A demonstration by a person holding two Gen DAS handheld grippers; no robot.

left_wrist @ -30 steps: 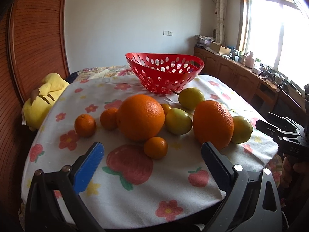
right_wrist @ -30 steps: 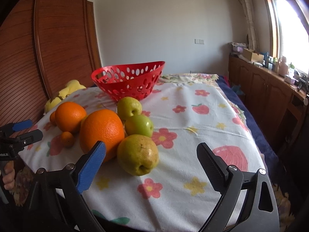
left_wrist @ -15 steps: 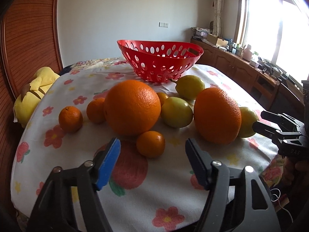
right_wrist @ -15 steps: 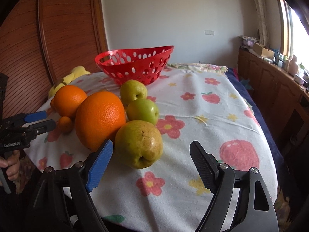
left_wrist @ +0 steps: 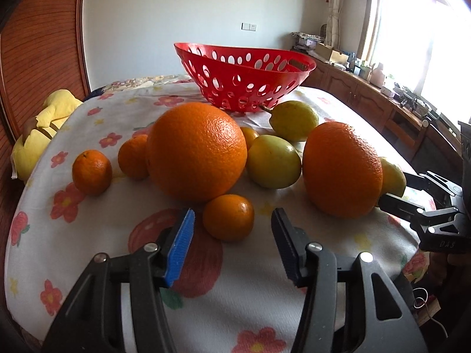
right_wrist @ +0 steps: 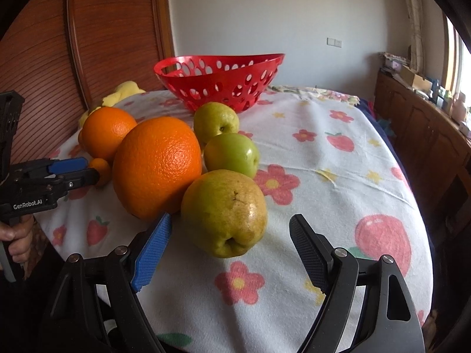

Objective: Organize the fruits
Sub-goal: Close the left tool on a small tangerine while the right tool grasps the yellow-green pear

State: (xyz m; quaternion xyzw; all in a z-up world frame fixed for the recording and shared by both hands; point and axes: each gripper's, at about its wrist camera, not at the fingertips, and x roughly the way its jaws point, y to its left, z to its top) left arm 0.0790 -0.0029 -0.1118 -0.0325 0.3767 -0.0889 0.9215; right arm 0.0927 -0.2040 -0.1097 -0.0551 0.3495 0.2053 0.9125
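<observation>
Left gripper (left_wrist: pixel 232 232): fingers spread, small mandarin (left_wrist: pixel 228 217) framed between them, no contact seen. Right gripper (right_wrist: pixel 228 245): fingers spread either side of the yellow-green pear (right_wrist: pixel 224 213), apparently untouched. Red basket (left_wrist: pixel 290 78) is seen empty beyond the fruit on the bench (right_wrist: pixel 338 194). Approach step judged; closure on each fruit is required next, then lift toward the basket.

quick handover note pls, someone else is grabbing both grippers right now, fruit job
Left gripper: jaws open, lined up on the small orange tangerine nearest the table edge, nothing held.
Right gripper: jaws open, either side of the big yellow-green pear, not closed on it.
Red perforated plastic basket sits at the far side of the floral tablecloth; no fruit shows inside it.
Done: nothing placed yet.
Left: all oranges, tangerines, pears and the green apple go into the basket.
</observation>
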